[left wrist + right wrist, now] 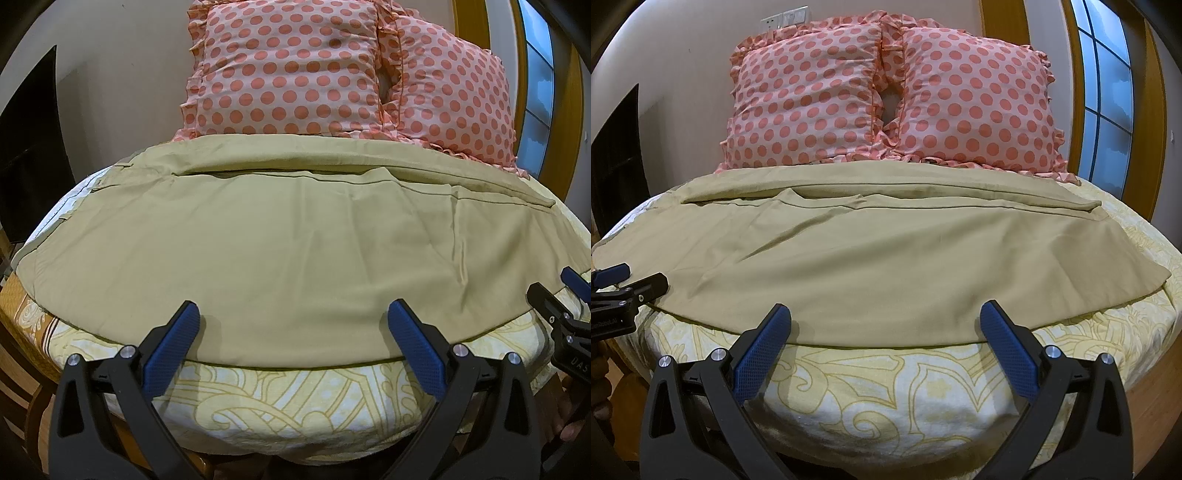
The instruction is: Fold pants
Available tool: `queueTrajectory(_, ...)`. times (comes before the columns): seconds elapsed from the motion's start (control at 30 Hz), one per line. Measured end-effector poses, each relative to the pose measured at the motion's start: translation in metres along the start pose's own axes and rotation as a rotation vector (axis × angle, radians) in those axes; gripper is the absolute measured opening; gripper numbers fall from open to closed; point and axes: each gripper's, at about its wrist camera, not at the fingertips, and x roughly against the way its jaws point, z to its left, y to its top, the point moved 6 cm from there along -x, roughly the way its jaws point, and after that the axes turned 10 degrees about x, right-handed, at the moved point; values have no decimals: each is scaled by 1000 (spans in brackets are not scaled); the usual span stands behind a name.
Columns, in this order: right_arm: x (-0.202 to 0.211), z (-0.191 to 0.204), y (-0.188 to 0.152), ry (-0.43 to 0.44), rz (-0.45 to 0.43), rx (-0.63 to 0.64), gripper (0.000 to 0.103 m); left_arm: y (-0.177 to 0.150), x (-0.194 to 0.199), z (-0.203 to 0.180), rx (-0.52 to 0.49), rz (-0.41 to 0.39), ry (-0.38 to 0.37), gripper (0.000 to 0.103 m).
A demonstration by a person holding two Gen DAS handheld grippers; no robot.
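Fingers point(419, 347) of both grippers spread above khaki pants point(280, 258) lying crosswise, waistband seemingly left.

- The pants point(280, 236) are matt khaki woven cloth, smooth with a few soft creases and stitched seams along the far edge.
- My left claw point(293, 314) has fingers of matt black plastic, blue pads point(173, 350) with a fine rough dimpled texture, and shiny metal rivets.
- My right claw point(885, 314) is the same: black plastic, textured blue pads point(1008, 350), bright metal pins.
- The bed sheet point(905, 398) is soft, slightly nubby cotton-like cloth, matt, printed pale yellow.
- The pillows point(894, 96) are thin, smooth polka-dot cloth with ruffled edges.
- The window frame point(1152, 110) looks like glossy varnished wood.
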Motion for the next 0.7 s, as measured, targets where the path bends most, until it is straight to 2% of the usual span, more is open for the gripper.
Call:
queueTrajectory(0.27,-6,3,1,47,45,31,102,3,-2,0,-13,27,-11,101)
queueTrajectory(0.4,-5,-7,8,74,83,20,102,7,-4,3,-9,66,-15,101)
queueTrajectory(0.53,-14,-57,65,18,60,-27,102,39,-3,10,15,32,-12,101)
queueTrajectory(0.57,-29,-83,89,-20,66,-69,102,49,-3,11,18,19,-2,101)
queueTrajectory(0.63,-54,-114,111,-58,87,-136,102,67,-5,11,23,-5,-2,101)
queueTrajectory(0.7,-99,-156,133,-97,141,-254,102,87,-9,10,24,-32,0,101)
